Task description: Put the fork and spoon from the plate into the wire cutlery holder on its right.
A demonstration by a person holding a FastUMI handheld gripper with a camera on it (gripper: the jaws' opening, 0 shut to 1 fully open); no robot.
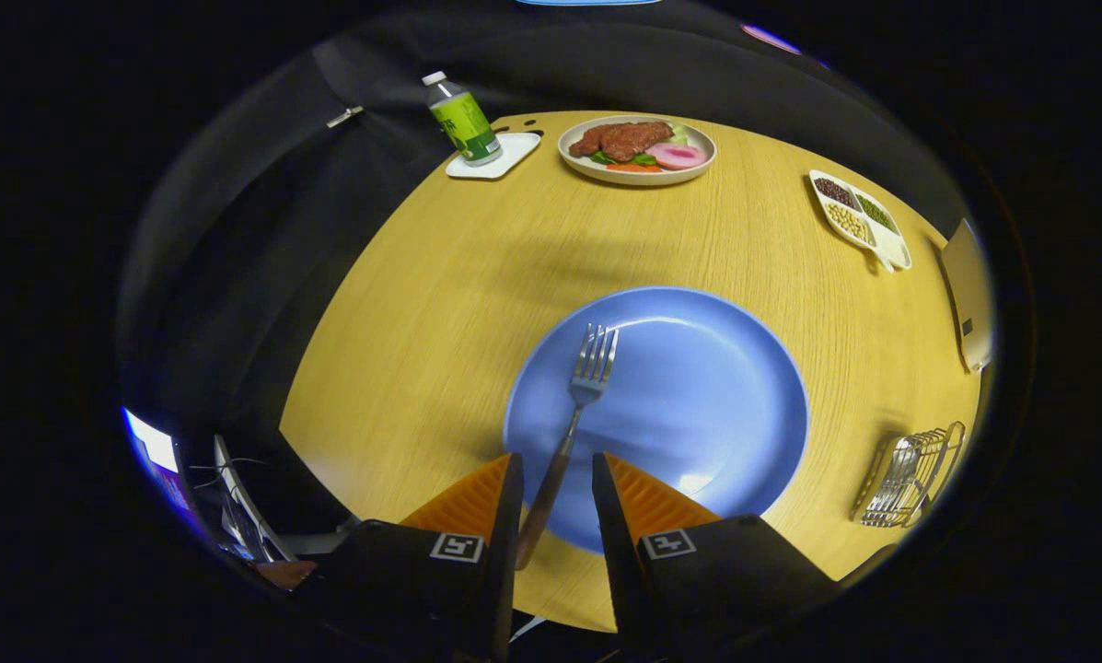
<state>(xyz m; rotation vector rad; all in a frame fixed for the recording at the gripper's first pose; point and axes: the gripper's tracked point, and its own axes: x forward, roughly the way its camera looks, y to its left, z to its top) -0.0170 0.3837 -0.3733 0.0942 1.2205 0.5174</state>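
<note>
Hovering low over the near rim of the round blue plate [698, 387] on the yellow wooden table [440, 295], gripper [555, 470] with jaws apart, straddling but not pressing the brown handle of the silver-tined fork [580, 396]. Fork lying on the plate, long axis running from the fingers toward twelve o'clock, tines beyond. Wire cutlery holder [910, 474] standing at three o'clock, apparently already holding something metal.

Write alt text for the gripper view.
The gripper is open around a fork handle on a blue plate, on a wooden table. A wire cutlery holder stands to the plate's right.
</note>
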